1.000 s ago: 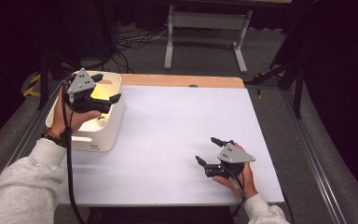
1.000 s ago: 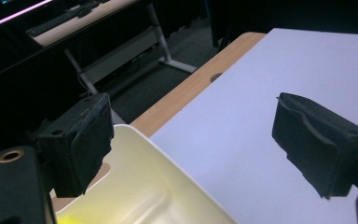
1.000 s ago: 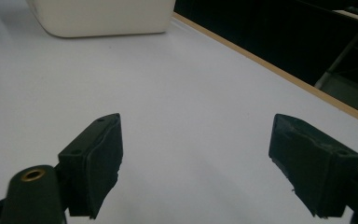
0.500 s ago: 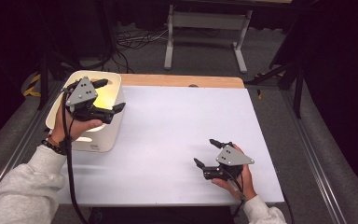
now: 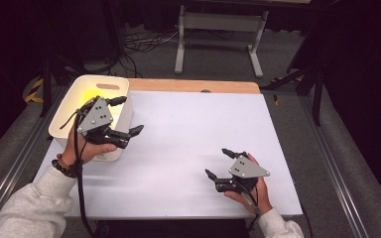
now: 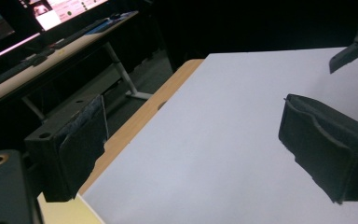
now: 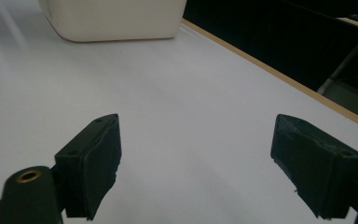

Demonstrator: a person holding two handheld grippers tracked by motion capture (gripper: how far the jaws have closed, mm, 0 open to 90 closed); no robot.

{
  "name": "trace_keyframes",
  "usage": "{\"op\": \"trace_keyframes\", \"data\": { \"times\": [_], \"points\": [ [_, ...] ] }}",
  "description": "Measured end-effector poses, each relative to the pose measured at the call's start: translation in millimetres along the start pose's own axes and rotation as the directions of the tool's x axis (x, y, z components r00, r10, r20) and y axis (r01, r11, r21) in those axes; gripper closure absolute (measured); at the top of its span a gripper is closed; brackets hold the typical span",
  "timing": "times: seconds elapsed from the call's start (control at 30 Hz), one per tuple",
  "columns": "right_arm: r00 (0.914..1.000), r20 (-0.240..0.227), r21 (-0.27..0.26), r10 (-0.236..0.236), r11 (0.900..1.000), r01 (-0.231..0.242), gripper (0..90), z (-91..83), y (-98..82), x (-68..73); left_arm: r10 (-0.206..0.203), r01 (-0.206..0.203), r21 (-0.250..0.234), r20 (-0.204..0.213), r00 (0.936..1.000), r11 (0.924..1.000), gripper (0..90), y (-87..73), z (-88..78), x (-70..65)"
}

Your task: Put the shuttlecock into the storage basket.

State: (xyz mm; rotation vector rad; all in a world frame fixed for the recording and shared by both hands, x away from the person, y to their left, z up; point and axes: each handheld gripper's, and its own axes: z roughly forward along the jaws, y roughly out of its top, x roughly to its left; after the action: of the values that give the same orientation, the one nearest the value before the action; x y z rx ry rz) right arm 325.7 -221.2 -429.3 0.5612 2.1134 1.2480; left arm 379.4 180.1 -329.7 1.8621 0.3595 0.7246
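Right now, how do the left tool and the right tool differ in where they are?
The left tool hangs over the white bin's near corner; the right tool sits low over bare white tabletop, near the front edge. Both are open and hold nothing.

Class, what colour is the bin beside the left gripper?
Cream-white bin, clearest in the high view.

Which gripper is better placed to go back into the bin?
Left, probably. The left gripper hangs open and empty at the bin rim, while the right gripper, also open, sits across the table near its front edge.
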Motion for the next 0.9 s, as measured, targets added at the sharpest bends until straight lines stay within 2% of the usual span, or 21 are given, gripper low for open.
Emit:
{"op": "trace_keyframes", "data": {
  "times": [0.33, 0.5, 0.7, 0.77, 0.83, 0.9],
  "points": [
    [1.0000, -0.005, -0.001, -0.003, 1.000, 0.003, 16.6, 0.2, 0.8, 1.7, 0.028, -0.027, -0.022, 0.040, 0.9988, 0.9994, 8.7, 0.9, 2.5, -22.4],
    [1.0000, -0.006, 0.002, -0.004, 1.000, 0.004, 16.6, 0.9, 0.1, 1.0, 0.041, -0.039, -0.034, 0.038, 0.9985, 0.9987, 9.1, -2.2, 2.6, -31.9],
    [0.9999, -0.009, 0.004, -0.008, 1.000, 0.008, 16.6, 1.4, 0.2, 2.1, 0.062, -0.061, -0.026, 0.025, 0.9978, 0.9978, 9.1, -11.1, 4.0, -43.0],
    [0.9999, -0.010, 0.006, -0.010, 1.000, 0.010, 16.6, 1.6, 0.2, 2.4, 0.049, -0.048, -0.033, 0.035, 0.9982, 0.9983, 9.2, -16.4, 4.4, -47.3],
    [0.9999, -0.009, 0.003, -0.010, 1.000, 0.010, 16.6, 1.5, 0.2, 2.2, 0.075, -0.075, -0.019, 0.020, 0.9970, 0.9970, 9.1, -22.8, 6.7, -54.9],
    [0.9999, -0.008, 0.005, -0.009, 1.000, 0.009, 16.6, 1.7, 0.1, 2.3, 0.069, -0.069, -0.015, 0.031, 0.9971, 0.9975, 9.0, -26.7, 8.2, -59.2]
  ]
}}
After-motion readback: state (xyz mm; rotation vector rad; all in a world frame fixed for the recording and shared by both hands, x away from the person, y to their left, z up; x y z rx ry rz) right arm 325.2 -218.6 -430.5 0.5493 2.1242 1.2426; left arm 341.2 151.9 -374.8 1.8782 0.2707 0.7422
